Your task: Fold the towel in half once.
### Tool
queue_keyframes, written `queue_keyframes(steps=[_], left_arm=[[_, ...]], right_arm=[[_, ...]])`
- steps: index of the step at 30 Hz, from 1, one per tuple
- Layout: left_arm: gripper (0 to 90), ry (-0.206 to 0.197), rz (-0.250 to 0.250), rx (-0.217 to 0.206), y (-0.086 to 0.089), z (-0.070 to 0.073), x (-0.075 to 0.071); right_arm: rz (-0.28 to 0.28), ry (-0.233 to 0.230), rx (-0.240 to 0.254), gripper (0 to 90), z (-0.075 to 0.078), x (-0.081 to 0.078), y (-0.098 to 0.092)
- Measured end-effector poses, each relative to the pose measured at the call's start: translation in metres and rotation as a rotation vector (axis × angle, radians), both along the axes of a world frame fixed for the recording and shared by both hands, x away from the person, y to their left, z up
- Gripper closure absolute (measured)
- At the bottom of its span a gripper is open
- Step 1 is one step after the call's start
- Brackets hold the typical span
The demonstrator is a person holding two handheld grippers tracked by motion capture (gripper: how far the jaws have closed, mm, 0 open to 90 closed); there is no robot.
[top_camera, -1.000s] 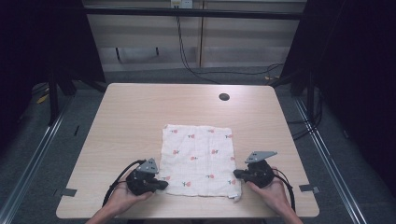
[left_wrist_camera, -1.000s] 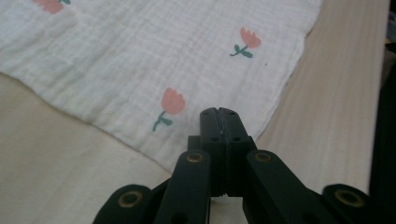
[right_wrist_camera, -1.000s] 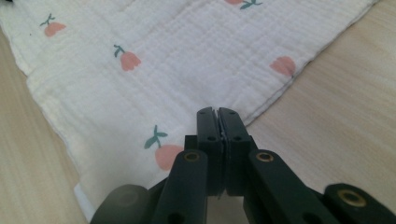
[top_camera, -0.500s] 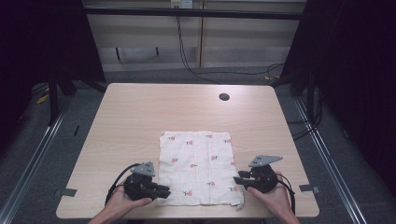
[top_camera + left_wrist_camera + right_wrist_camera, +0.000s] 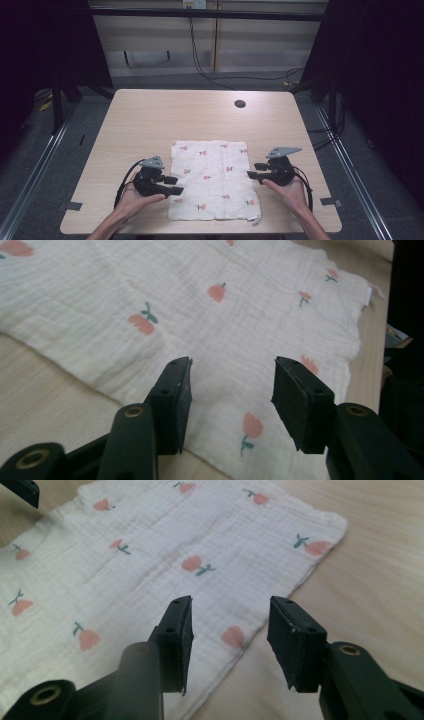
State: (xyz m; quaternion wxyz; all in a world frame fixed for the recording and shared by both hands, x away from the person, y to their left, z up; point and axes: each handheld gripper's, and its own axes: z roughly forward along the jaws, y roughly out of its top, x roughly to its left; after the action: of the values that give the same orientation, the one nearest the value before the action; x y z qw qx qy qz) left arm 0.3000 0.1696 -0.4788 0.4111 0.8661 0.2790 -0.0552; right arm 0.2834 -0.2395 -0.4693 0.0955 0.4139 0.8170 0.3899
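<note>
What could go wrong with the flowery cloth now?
The cloth lies flat, but its near edge sits close to the table edge, so a tug could slide it off. Both the left gripper and right gripper have just been opening, nothing between the jaws; closing low could bunch the fabric.

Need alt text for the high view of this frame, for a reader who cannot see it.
A white cloth printed with small red flowers lies flat on a light wooden table, near its front edge. A person's hands hold the left gripper and right gripper at the cloth's two sides, jaws open and holding nothing.
</note>
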Motion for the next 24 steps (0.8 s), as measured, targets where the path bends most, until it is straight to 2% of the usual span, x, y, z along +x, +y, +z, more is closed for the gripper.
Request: queue_keyframes(steps=[2, 5, 6, 9, 11, 14, 15, 16, 17, 18, 20, 24], left_arm=[[47.8, -0.008, 0.040, 0.038, -0.001, 0.001, 0.004], [47.7, 0.006, 0.063, 0.016, -0.003, 0.002, 0.010], [47.1, 0.003, 0.069, 0.016, -0.005, 0.003, 0.012], [43.7, -0.013, 0.082, 0.024, -0.011, 0.002, 0.022], [43.1, -0.040, 0.094, 0.026, -0.014, 0.003, 0.030], [45.3, -0.031, 0.076, 0.026, -0.021, -0.001, 0.048], [45.5, -0.020, 0.067, 0.011, -0.021, -0.004, 0.053], [45.9, -0.006, 0.083, -0.013, -0.021, -0.009, 0.056], [46.4, -0.006, 0.089, -0.020, -0.023, -0.012, 0.056], [46.7, -0.013, 0.074, 0.014, -0.025, -0.014, 0.054], [46.5, -0.029, 0.054, 0.053, -0.029, -0.017, 0.049], [47.8, -0.048, 0.045, 0.057, -0.030, -0.019, 0.045]], right_arm=[[0.018, -0.008, 0.007, 50.5, 0.003, 0.005, -0.001], [0.023, 0.001, 0.072, 43.0, 0.004, 0.014, -0.005], [0.006, -0.005, 0.070, 39.1, 0.004, 0.016, -0.005], [0.014, -0.008, 0.060, 39.1, 0.004, 0.025, -0.004], [0.024, 0.000, 0.064, 44.4, 0.006, 0.030, -0.003], [0.032, -0.005, 0.047, 46.2, 0.009, 0.039, -0.002], [0.030, -0.002, 0.053, 46.5, 0.010, 0.042, -0.002], [0.026, -0.003, 0.052, 47.3, 0.011, 0.047, -0.002], [0.022, -0.014, 0.055, 48.5, 0.012, 0.051, -0.003], [0.012, -0.016, 0.071, 49.0, 0.013, 0.055, -0.004], [0.003, -0.026, 0.061, 51.3, 0.011, 0.063, -0.004], [-0.020, -0.016, 0.052, 52.6, 0.005, 0.078, 0.000]])
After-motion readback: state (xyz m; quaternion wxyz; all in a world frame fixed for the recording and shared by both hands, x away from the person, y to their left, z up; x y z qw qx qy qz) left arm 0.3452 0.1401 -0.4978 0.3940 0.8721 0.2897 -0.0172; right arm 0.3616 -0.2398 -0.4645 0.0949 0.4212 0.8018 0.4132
